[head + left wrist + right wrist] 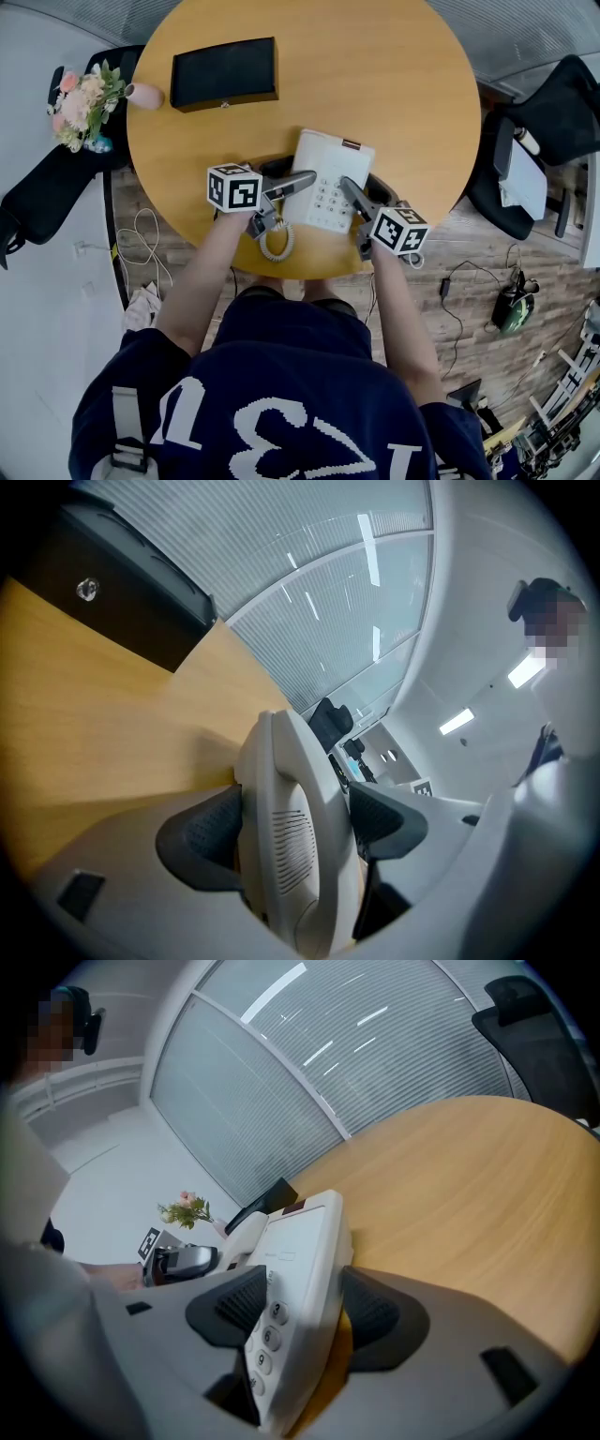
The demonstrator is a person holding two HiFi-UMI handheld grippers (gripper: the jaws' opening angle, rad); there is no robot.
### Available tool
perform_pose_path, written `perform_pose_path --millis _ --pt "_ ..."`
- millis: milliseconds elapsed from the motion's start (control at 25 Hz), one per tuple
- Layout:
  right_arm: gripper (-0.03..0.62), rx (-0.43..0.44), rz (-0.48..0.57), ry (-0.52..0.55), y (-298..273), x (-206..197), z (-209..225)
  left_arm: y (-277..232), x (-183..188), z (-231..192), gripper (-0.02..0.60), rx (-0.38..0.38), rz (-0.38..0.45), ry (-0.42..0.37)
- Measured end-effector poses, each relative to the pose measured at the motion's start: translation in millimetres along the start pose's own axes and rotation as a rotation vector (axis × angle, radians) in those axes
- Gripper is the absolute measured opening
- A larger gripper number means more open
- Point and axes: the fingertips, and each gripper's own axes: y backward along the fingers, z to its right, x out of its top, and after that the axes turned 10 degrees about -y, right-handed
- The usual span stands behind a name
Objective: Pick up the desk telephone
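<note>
A white desk telephone [330,178] lies on the round wooden table [403,84] near its front edge, and its coiled cord [277,242] hangs at the rim. My left gripper [302,180] reaches in from the left. In the left gripper view the handset [291,846] stands between the wide jaws of the left gripper [292,829], whose pads lie close beside it without squeezing. My right gripper [349,189] comes from the right. It [305,1312] is shut on the telephone's [300,1241] right edge, one pad on the keypad face and the other under the side.
A black box [223,72] sits at the table's far left. A pink vase [145,95] with flowers [84,103] stands at the left rim. Black office chairs [558,103] flank the table. Cables [141,244] lie on the floor.
</note>
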Motion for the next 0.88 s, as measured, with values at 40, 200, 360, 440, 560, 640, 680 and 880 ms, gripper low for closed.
perform_pose_path --millis 40,200,360,440,560,640,680,880 --pt "0.255 -0.002 -0.001 0.0 0.0 0.2 0.4 0.1 0.0 -0.1 0.336 -0.004 -0.003 0.001" --pt "0.253 -0.004 -0.003 -0.001 0.3 0.6 1.1 -0.1 0.6 0.5 0.336 -0.013 -0.011 -0.003" --pt "0.249 -0.007 0.012 -0.013 1.7 1.8 1.5 0.1 1.1 2.4 0.336 0.02 0.004 -0.023" --pt "0.242 -0.014 0.025 -0.023 1.8 2.1 1.6 1.0 1.4 2.6 0.336 0.041 0.029 -0.027" --pt "0.241 -0.02 0.033 -0.025 1.8 1.9 1.1 1.2 1.6 3.0 0.334 0.066 0.053 -0.033" --pt "0.239 -0.022 0.037 -0.02 2.3 2.7 -0.1 1.3 1.8 4.2 0.334 0.076 0.053 -0.045" --pt "0.238 -0.021 0.04 -0.015 2.7 3.5 -1.0 1.8 2.1 5.1 0.334 0.081 0.052 -0.053" --pt "0.235 -0.011 0.063 -0.004 4.3 8.6 -7.2 5.3 4.1 9.2 0.334 0.113 0.074 -0.07"
